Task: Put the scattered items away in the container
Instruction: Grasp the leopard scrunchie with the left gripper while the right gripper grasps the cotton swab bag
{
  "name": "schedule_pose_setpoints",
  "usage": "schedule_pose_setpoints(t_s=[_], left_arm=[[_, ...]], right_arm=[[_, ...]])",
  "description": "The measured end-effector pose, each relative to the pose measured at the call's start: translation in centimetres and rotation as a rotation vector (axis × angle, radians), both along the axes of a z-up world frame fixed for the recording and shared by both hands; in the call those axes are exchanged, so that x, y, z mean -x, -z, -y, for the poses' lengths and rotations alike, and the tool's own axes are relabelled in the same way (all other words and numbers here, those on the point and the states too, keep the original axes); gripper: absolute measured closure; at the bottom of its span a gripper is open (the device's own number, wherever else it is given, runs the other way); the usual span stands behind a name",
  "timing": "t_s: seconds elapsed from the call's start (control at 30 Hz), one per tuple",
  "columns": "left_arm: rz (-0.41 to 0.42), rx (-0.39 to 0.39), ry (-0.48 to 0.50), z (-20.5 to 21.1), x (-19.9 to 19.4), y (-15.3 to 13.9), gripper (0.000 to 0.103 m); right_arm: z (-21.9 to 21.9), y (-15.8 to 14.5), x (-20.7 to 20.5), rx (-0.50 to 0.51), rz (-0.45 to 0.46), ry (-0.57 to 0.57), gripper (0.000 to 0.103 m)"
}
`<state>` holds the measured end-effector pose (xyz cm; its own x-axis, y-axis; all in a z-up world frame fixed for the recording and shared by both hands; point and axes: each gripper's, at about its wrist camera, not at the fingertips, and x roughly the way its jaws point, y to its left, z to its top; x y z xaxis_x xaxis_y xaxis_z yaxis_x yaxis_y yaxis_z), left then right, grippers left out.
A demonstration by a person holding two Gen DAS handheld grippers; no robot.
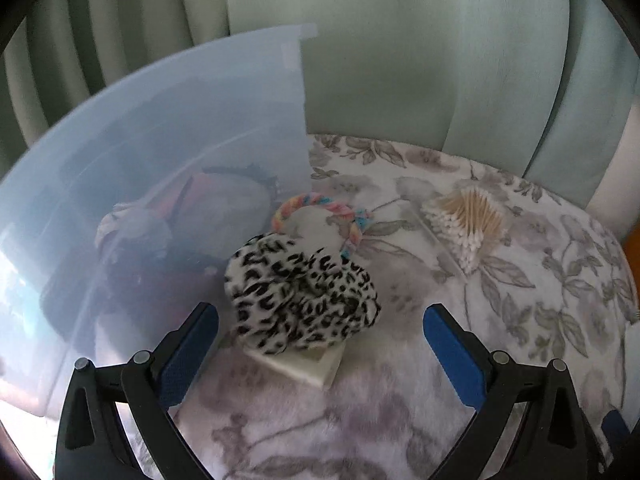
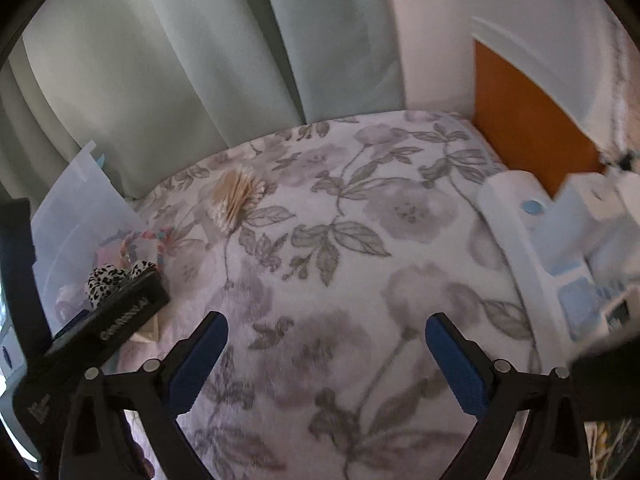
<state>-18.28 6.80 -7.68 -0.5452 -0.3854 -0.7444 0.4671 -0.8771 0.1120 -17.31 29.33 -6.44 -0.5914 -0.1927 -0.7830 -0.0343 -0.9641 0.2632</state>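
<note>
Over the floral blanket (image 1: 520, 288), your left gripper (image 1: 320, 332) hangs wide open around the fuzzy leopard-print scrunchie (image 1: 300, 300); the right gripper (image 2: 326, 340) is spread open too, holding nothing.

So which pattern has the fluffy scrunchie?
Black leopard spots on white; the scrunchie shows best in the left wrist view.

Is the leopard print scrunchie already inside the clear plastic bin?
No, the leopard print scrunchie sits outside the clear plastic bin, on a white block on the floral blanket.
</note>
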Motion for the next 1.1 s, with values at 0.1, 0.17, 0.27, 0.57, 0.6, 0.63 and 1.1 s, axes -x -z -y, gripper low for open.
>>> schedule_pose_setpoints(t_s=[0.1,0.17,0.27,0.57,0.6,0.63,1.1], left_arm=[[-0.002,-0.02,-0.01,0.8,0.5,0.6,0.002],[-0.003,-0.033,-0.018,1.4,0.6,0.9,0.009],[-0.001,-0.036,-0.019,1.7,0.8,1.2,0.015],[0.001,-0.113,-0.008,3.5,2.0,2.8,0.034],[-0.005,-0.117,-0.007,3.6,2.0,2.8,0.034],[-0.01,-0.122,-0.005,3.7,2.0,2.9,0.036],[-0.034,-0.163,0.002,4.4,2.2,3.2,0.062]], right_arm=[[0.7,0.1,1.7,-0.004,0.0,-0.033,0.005],[1.3,0.0,2.8,-0.01,-0.009,-0.057,0.006],[2.3,-0.1,4.7,0.007,-0.023,-0.089,0.009],[4.9,0.6,10.3,0.06,-0.028,-0.193,0.011],[5.1,0.7,10.8,0.066,-0.025,-0.198,0.012],[5.3,0.8,11.3,0.072,-0.022,-0.204,0.013],[9.0,2.2,15.4,0.038,-0.016,-0.227,0.04]])
